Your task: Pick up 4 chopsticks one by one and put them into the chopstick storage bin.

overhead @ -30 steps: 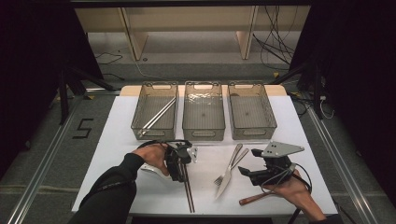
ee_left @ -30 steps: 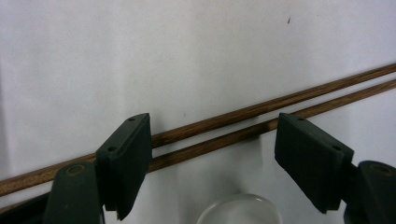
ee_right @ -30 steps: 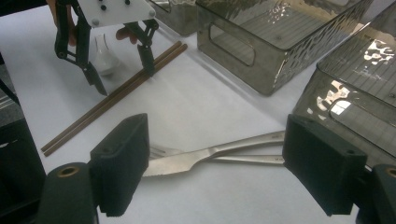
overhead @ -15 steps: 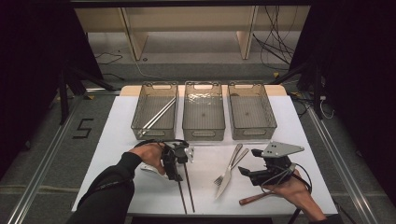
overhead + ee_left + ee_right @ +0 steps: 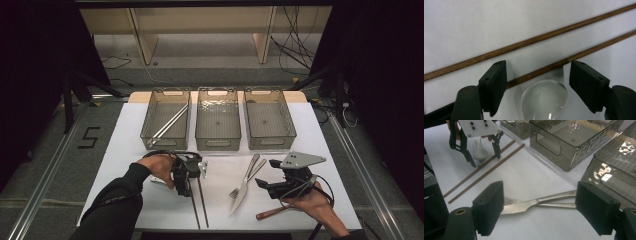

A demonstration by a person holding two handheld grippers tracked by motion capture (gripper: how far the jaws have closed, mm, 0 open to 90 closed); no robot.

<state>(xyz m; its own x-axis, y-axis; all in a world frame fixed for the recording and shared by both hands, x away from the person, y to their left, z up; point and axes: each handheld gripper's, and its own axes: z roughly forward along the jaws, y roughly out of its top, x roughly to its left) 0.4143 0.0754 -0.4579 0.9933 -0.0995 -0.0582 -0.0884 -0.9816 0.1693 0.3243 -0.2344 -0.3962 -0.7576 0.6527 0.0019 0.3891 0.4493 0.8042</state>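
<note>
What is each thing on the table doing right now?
left gripper: open, over the spoon.
spoon: lying flat.
wooden chopsticks: lying flat, side by side.
right gripper: open, holding nothing.
knife: lying across the fork.
left bin: holds metal chopsticks.

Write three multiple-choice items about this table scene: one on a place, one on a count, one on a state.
1. Where does the knife lie?
A. in the middle bin
B. on the table, across the fork
C. in the left bin

2. How many clear bins stand in the row?
A. two
B. three
C. four

3. How do the jaws of the left gripper stand?
A. open over a spoon
B. shut on a chopstick
C. shut on the knife

Key: 1 B, the high view shows the two crossing on the white table. 2 B, three side by side. 3 A, its pads stand apart, touching nothing.
</note>
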